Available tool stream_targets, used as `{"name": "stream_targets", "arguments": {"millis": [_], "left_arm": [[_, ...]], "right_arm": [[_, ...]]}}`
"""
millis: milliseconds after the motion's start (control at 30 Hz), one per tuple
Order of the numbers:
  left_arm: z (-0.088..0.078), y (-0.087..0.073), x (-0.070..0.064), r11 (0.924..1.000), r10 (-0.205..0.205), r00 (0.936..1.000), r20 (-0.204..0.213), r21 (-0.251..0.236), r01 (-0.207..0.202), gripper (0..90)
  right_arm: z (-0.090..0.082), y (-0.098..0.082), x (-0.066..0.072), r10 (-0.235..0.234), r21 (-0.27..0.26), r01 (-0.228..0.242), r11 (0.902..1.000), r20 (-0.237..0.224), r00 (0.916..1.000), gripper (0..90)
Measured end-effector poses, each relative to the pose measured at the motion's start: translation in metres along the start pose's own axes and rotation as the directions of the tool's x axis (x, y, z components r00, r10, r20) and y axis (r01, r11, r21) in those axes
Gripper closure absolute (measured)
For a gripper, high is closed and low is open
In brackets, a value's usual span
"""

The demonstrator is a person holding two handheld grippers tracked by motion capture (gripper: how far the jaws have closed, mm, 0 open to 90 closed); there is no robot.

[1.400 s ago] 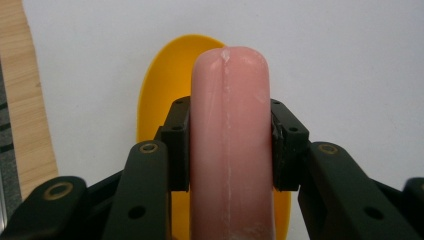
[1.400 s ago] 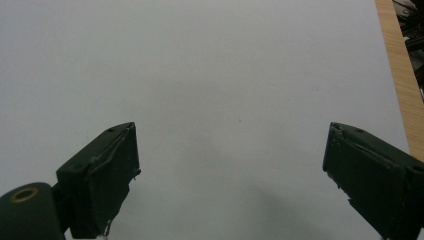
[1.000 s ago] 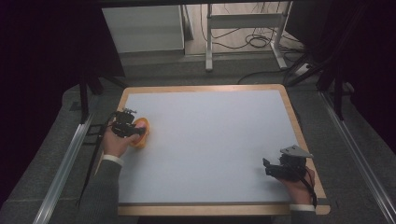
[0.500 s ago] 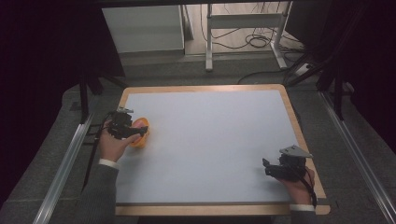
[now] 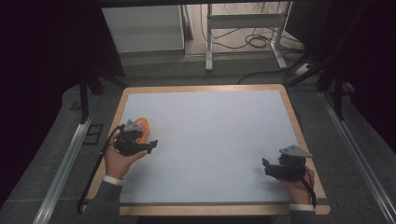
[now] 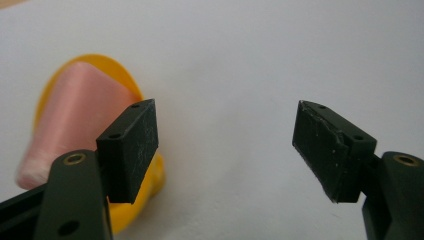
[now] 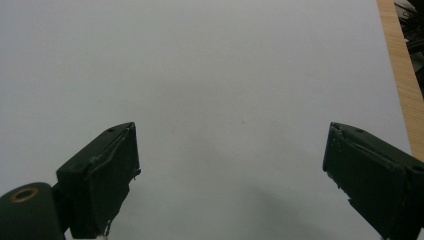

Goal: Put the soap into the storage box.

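Note:
A cone-shaped spool of pink thread on a yellow-orange core (image 6: 75, 115) lies on its side on the white table top (image 5: 215, 135), near the left edge (image 5: 142, 124). My left gripper (image 5: 150, 145) sits just in front of the spool. Its jaws have just been opening and now stand open (image 6: 225, 150), with nothing between them; the spool lies off to the left of the left jaw. My right gripper (image 5: 266, 167) rests near the front right corner, open (image 7: 230, 175) over bare white surface.
The white top has a wooden rim (image 5: 201, 87). Metal rails (image 5: 65, 163) run along both sides of the table. Beyond the far edge are a white cabinet (image 5: 142, 28), a metal frame's legs (image 5: 209, 42) and cables on the floor (image 5: 254, 42).
My left gripper opened, let go of the spool and drew back toward the table's front. The spool stays lying where it was. The right gripper has not moved.

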State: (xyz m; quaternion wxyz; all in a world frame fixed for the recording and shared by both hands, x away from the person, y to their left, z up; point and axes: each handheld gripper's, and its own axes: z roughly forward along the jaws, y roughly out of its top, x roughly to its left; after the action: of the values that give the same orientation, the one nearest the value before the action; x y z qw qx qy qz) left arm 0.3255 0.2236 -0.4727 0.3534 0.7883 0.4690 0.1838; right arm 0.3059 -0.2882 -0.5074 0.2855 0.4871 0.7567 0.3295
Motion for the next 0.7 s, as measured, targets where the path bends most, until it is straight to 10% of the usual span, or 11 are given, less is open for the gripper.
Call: {"name": "stream_targets", "arguments": {"millis": [700], "left_arm": [[0.024,-0.044,-0.036,0.999,0.005,0.9933,0.115,0.044,-0.01,26.4]], "right_arm": [[-0.001,0.001,0.003,-0.01,-0.006,0.01,0.9999,-0.005,0.9999,7.6]]}}
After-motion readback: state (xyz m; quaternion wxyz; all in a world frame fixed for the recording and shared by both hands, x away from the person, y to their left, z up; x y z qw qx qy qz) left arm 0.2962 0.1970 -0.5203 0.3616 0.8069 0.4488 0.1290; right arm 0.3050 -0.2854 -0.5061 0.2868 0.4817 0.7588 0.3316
